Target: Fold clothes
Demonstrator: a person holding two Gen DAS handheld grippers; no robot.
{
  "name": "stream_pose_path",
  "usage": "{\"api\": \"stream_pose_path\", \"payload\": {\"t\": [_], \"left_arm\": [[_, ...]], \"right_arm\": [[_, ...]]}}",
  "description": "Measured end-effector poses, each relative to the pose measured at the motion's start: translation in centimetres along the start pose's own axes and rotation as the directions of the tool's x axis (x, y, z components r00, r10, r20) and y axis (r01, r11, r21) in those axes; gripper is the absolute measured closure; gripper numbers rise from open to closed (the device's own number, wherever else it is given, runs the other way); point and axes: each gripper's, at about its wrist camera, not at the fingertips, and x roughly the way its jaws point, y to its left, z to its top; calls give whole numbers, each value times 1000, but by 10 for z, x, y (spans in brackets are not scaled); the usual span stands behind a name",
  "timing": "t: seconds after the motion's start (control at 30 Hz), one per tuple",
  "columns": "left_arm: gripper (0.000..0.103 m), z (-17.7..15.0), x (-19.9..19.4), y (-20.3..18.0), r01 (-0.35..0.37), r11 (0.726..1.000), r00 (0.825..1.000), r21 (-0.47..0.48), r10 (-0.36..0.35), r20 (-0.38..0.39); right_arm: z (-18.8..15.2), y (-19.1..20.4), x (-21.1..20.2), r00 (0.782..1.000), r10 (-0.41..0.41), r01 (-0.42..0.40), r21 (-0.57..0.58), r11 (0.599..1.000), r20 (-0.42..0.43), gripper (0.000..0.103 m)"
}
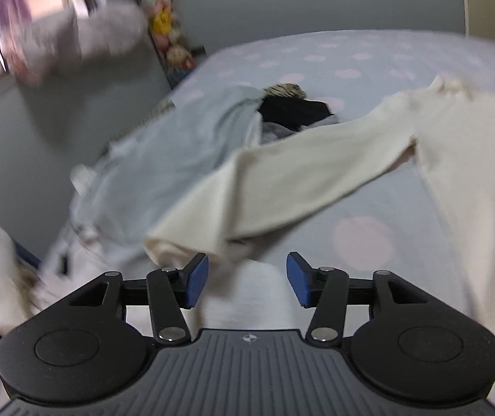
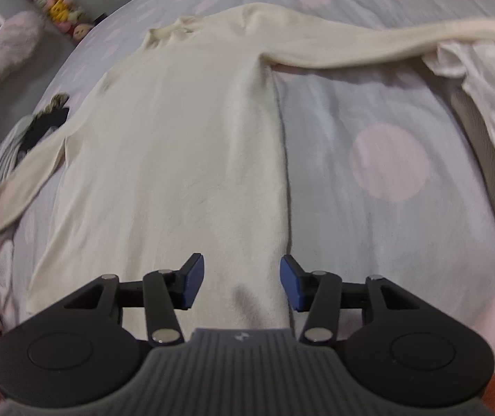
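Note:
A cream long-sleeved top (image 2: 178, 145) lies flat on the bed, collar at the far end and both sleeves spread out sideways. My right gripper (image 2: 240, 282) hovers over its lower right edge, open, with nothing pinched between the blue pads. In the left wrist view one cream sleeve (image 1: 282, 180) stretches across the picture, its cuff lying just ahead of my left gripper (image 1: 247, 279). That gripper is open too, and its pads touch nothing.
The bed sheet (image 2: 368, 111) is pale blue with pink dots. A heap of other clothes lies left of the top: a light blue garment (image 1: 164, 159) and black ones (image 1: 292, 111). A white garment (image 2: 490, 79) lies at the right. A grey wall (image 1: 39, 145) borders the bed.

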Motion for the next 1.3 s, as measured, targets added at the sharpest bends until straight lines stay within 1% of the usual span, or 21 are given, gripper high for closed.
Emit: {"api": "stream_pose_path", "payload": {"t": [0.07, 0.13, 0.27, 0.3, 0.33, 0.37, 0.43, 0.47, 0.5, 0.53, 0.63, 0.77, 0.87, 0.97, 1.03, 1.1, 1.13, 1.17, 1.23, 1.3], "left_arm": [[54, -1, 4, -9, -45, 998, 999, 47, 44, 22], [53, -2, 8, -18, -90, 992, 995, 92, 86, 46], [54, -1, 26, -27, -172, 978, 984, 122, 165, 64], [57, -1, 29, -28, -193, 973, 980, 126, 185, 69], [62, 0, 32, -28, -209, 970, 977, 127, 201, 75], [74, 3, 33, -26, -203, 973, 977, 108, 195, 83], [79, 7, 34, -22, -208, 976, 975, 66, 201, 89], [88, 9, 33, -20, -204, 978, 975, 49, 199, 96], [97, 12, 32, -17, -195, 980, 977, 38, 190, 95], [99, 14, 32, -14, -185, 982, 979, 27, 182, 94], [102, 23, 25, -5, -136, 991, 986, -3, 136, 100], [102, 42, 10, 6, -60, 998, 991, -23, 62, 119], [102, 60, 0, 13, -31, 999, 991, -19, 33, 129], [102, 78, -7, 23, 16, 1000, 993, -26, -13, 120], [102, 90, -10, 31, 51, 998, 993, -43, -46, 109], [102, 98, -11, 37, 90, 994, 992, -58, -85, 94], [102, 101, -10, 40, 110, 992, 991, -65, -104, 85], [100, 102, -10, 41, 118, 990, 990, -72, -112, 80], [85, 100, -8, 39, 120, 990, 991, -72, -115, 73], [49, 95, -5, 35, 110, 992, 992, -60, -106, 68]], "right_arm": [[1, -6, 1, 1000, 14, -14, 35, 999, -4, 51], [0, -6, 2, 1000, 17, -17, 47, 999, -7, 51], [0, -8, 3, 1000, 20, -19, 56, 998, -11, 51], [0, -8, 3, 1000, 21, -20, 57, 998, -12, 51], [0, -8, 3, 1000, 21, -21, 59, 998, -13, 51], [0, -9, 4, 1000, 22, -21, 60, 998, -13, 51], [1, -9, 5, 1000, 21, -20, 63, 998, -16, 51], [1, -9, 6, 1000, 14, -12, 64, 998, -22, 51], [2, -8, 8, 1000, 4, -2, 61, 998, -30, 51], [2, -7, 9, 999, -7, 9, 56, 998, -37, 51], [2, -4, 13, 998, -37, 39, 42, 998, -50, 51], [2, 0, 14, 996, -71, 73, 22, 997, -53, 51], [3, 6, 11, 995, -87, 87, -7, 996, -42, 51], [7, 11, 2, 998, -63, 63, -12, 998, 3, 51], [10, 15, -3, 998, -20, 20, -9, 1000, 52, 50], [12, 19, -2, 995, 16, -14, -20, 1000, 94, 44], [11, 21, 2, 995, 22, -20, -23, 1000, 97, 41], [10, 22, 6, 995, 28, -25, -29, 999, 97, 41], [6, 26, 14, 996, 19, -14, -62, 998, 86, 41], [5, 28, 13, 995, 21, -13, -84, 996, 102, 42]]}}
